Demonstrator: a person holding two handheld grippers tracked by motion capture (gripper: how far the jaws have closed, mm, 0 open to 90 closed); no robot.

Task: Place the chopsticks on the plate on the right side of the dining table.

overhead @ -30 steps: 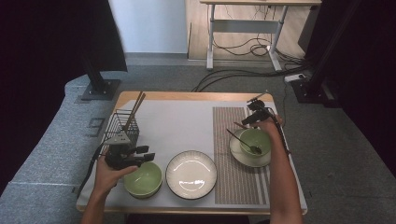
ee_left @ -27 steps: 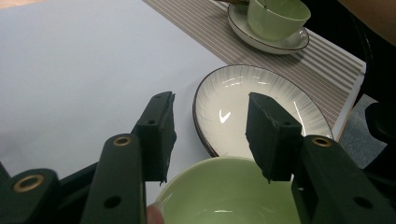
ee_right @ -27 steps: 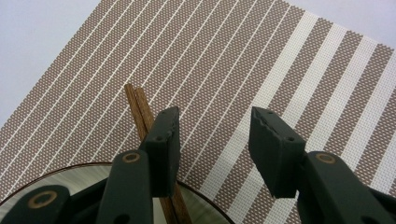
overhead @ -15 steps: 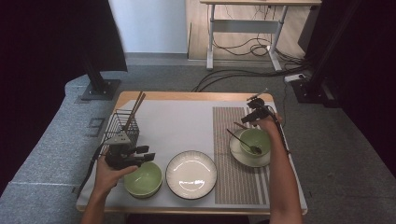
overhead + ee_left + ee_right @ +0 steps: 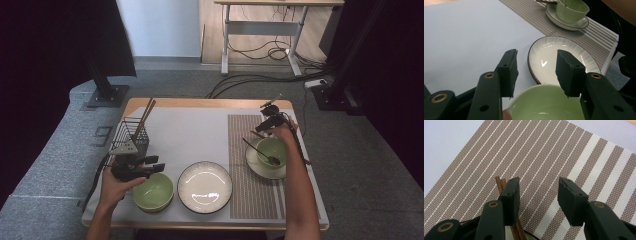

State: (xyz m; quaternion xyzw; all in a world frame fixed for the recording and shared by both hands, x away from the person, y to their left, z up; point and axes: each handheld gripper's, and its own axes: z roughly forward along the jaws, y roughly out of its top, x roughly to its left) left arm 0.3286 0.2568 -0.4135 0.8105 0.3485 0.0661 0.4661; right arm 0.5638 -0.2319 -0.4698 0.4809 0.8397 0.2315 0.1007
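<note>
My left gripper [image 5: 150, 168] [image 5: 536, 72] hovers at the table's front left, its jaws apart with nothing between them. Just beneath it is the rim of a light green bowl [image 5: 153, 191] [image 5: 544, 105]. A white ribbed plate [image 5: 205, 186] [image 5: 564, 60] lies right of that bowl. My right gripper [image 5: 270, 120] [image 5: 537, 195] stands open over the brown striped placemat [image 5: 245, 175] [image 5: 554, 152]. A pair of brown chopsticks [image 5: 500, 183] lies on the mat under its left jaw. A second green bowl [image 5: 271, 151] [image 5: 571, 10] sits on a saucer with a dark spoon [image 5: 260, 151] in it.
A black wire basket [image 5: 134, 132] holding chopsticks stands at the left, behind my left hand. A pale mat [image 5: 195, 135] covers the table's middle. Grey padding [image 5: 50, 170] borders the table on the left; a desk and floor cables lie beyond the far edge.
</note>
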